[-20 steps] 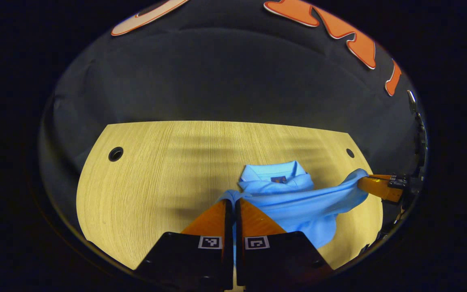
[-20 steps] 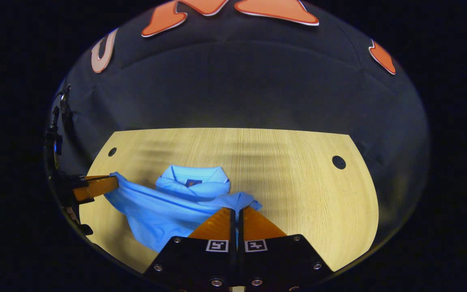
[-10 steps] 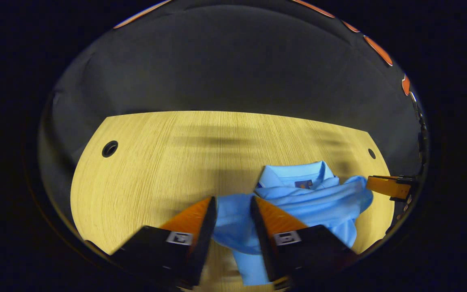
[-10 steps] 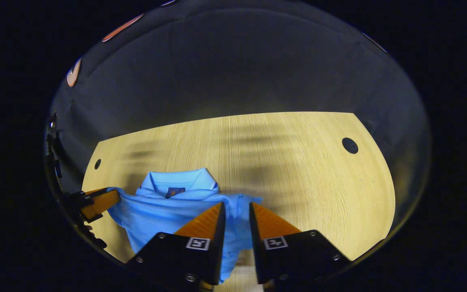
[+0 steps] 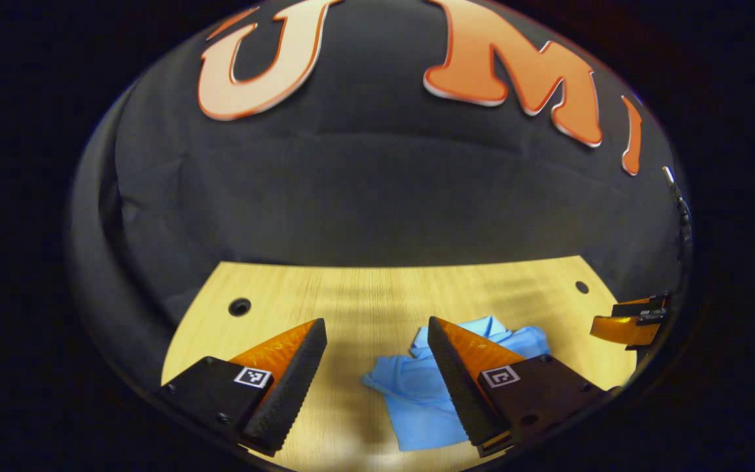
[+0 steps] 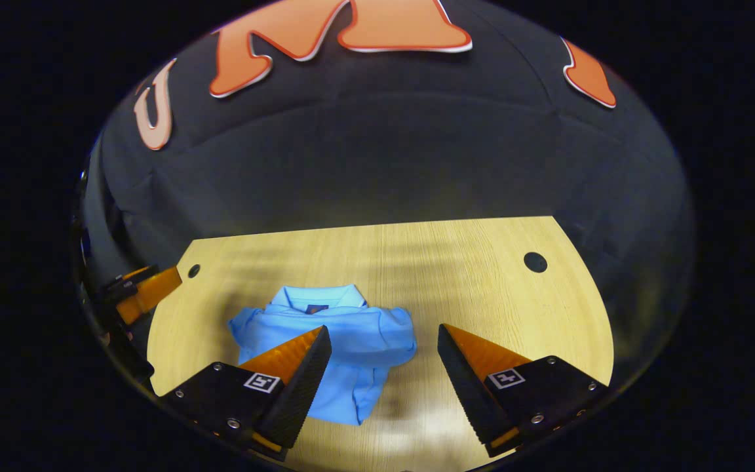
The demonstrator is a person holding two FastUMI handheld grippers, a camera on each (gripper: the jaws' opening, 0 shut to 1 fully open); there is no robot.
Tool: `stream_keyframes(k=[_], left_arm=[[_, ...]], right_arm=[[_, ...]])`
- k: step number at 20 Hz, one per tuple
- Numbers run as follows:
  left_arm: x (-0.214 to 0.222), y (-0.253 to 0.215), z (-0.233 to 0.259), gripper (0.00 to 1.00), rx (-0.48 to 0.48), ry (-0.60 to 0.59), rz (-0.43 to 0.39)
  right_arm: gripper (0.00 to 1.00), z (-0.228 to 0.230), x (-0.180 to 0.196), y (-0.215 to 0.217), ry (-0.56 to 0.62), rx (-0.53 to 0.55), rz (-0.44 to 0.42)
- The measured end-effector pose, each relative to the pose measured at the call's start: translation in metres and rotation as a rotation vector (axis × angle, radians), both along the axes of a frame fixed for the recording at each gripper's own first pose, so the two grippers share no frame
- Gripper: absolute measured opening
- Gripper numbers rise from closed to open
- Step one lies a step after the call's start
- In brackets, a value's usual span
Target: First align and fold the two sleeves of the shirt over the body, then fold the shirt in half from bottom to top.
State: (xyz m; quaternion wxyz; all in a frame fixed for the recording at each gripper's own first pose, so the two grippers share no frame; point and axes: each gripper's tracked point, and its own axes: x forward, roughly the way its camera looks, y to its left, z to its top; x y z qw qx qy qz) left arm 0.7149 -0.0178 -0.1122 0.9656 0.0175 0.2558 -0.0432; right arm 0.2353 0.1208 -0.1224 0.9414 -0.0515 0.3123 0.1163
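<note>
Table (image 6: 495,295): pale wood, fills lower half of right gripper view; round hole (image 6: 535,261) at right of frame, smaller hole near upper left corner of the board.

Shirt (image 6: 345,341): light blue, lies bunched on table at lower centre-left of right gripper view; collar (image 6: 315,298) toward top of the heap, a rolled band of cloth across the middle, a flap hanging toward bottom of frame. In left gripper view, sits at lower centre-right, partly behind a finger. Fold looks loose and uneven, not flat; judged unfinished or in need of squaring.

Right gripper (image 6: 384,357): bottom of right gripper view, jaws spread wide, nothing between them, above the cloth and apart from it.

Left gripper (image 5: 377,351): bottom of left gripper view, jaws likewise spread and empty; also at left edge of right gripper view.

Handling, as judgement: light, limp knit; no stiffness, sags and creases when lifted, slides easily on smooth wood. Not fragile. Single layers likely to slip from a shallow pinch. Best hold: bottom hem flap at its two corners, one per gripper, pinched deep through all layers, kept taut between them.
</note>
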Motion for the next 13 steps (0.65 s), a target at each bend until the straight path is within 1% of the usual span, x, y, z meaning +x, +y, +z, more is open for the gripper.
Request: stream_keyframes(k=[3,7,10,13], left_arm=[[-0.030,-0.010,0.047,1.00,0.009,-0.095,-0.018],[-0.081,-0.011,0.100,1.00,-0.019,-0.168,-0.027],[-0.112,-0.009,0.118,1.00,-0.039,-0.215,-0.004],[-0.138,-0.002,0.122,1.00,-0.069,-0.233,0.027]], right_arm=[[0.99,0.042,-0.032,-0.013,-0.102,-0.007,0.014],[0.99,0.094,-0.082,-0.027,-0.238,0.024,0.022],[0.99,0.114,-0.110,-0.044,-0.324,0.021,0.027],[0.99,0.102,-0.130,-0.051,-0.343,0.038,0.016]])
